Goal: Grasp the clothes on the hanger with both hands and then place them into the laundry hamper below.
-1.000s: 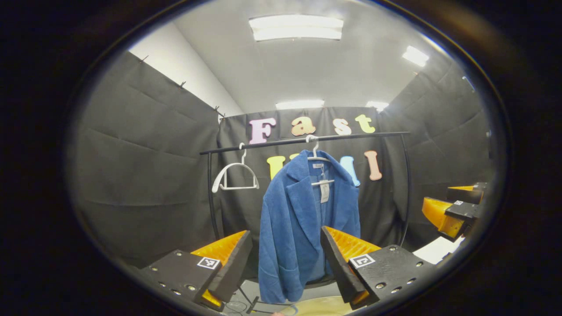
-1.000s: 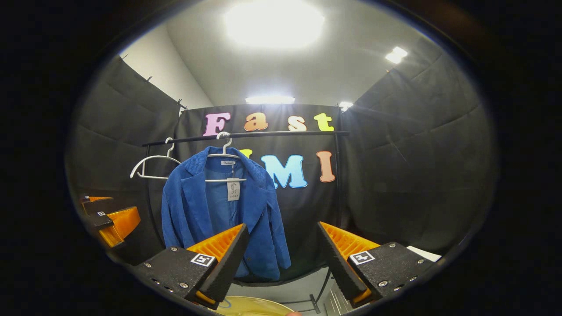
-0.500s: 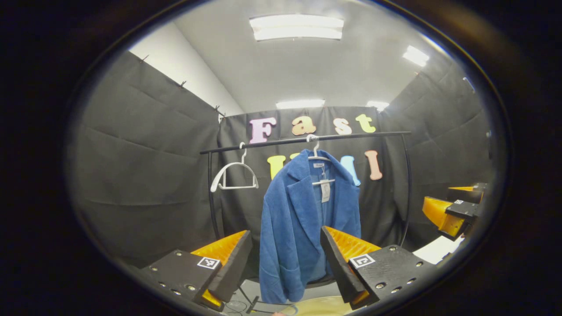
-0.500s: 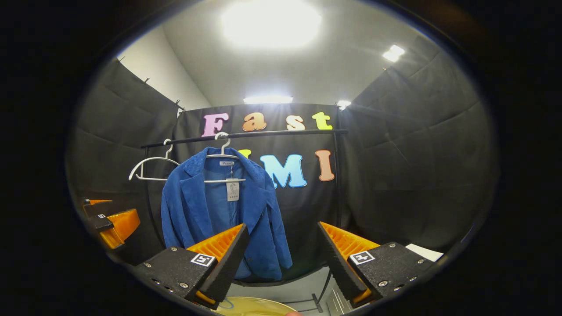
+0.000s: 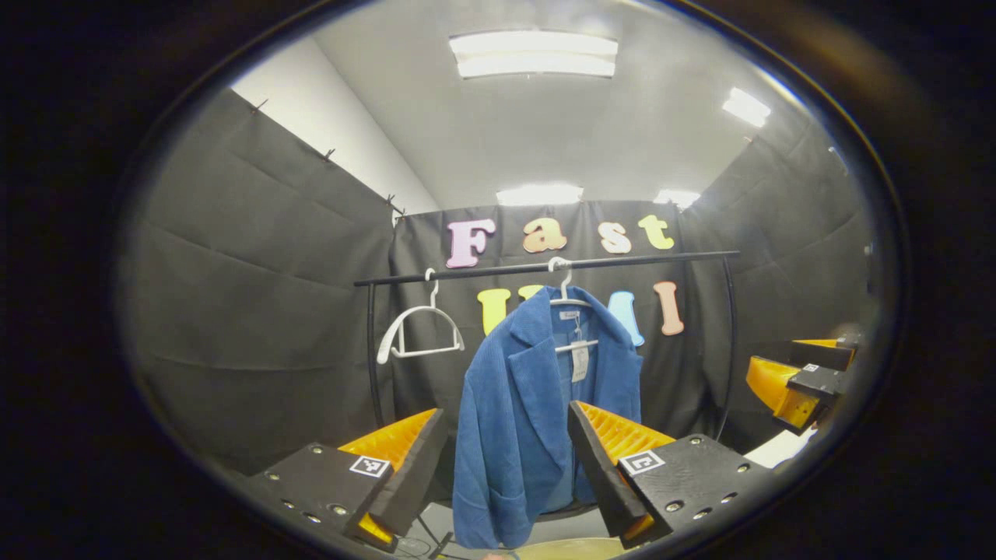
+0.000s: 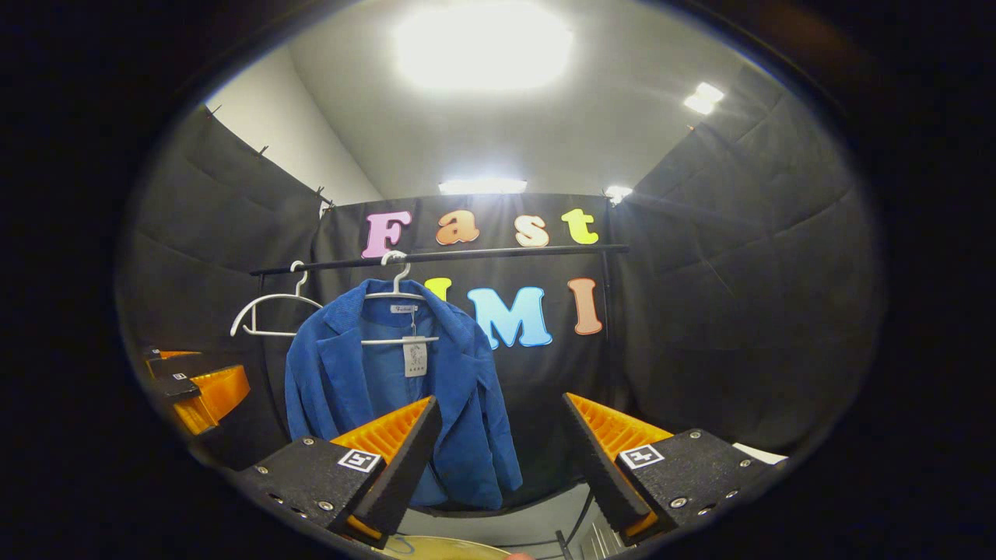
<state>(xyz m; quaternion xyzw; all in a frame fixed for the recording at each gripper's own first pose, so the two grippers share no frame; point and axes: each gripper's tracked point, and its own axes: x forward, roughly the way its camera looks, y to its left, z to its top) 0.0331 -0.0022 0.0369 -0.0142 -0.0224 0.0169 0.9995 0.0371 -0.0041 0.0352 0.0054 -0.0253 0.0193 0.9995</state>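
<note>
Distance is what matters now: the blue corduroy jacket (image 5: 537, 420) hangs ahead of both my grippers, well apart from them, its long axis running straight down from the white plastic hanger (image 5: 572, 311) on the black horizontal rail (image 5: 545, 268). Going left to right along that rail, an empty white hanger (image 5: 419, 333) comes first, then the jacket, then bare rail to the right-hand post. My left gripper (image 5: 506, 467) has its jaws wide apart with nothing between them, and the jacket's left front panel shows right in the gap, so I judge this hand to be the one better lined up with it. My right gripper (image 6: 498, 459) also has its jaws spread and empty; from it the jacket (image 6: 397, 389) lies off to the left, partly behind the left jaw, so that hand needs to swing leftward as well as forward. Both hands are held level and pointing at the rail, side by side at about the same height. A pale yellowish rim (image 6: 443, 548) at the bottom edge, below the jacket, I take to be the laundry hamper, though too little of it shows to be sure.
</note>
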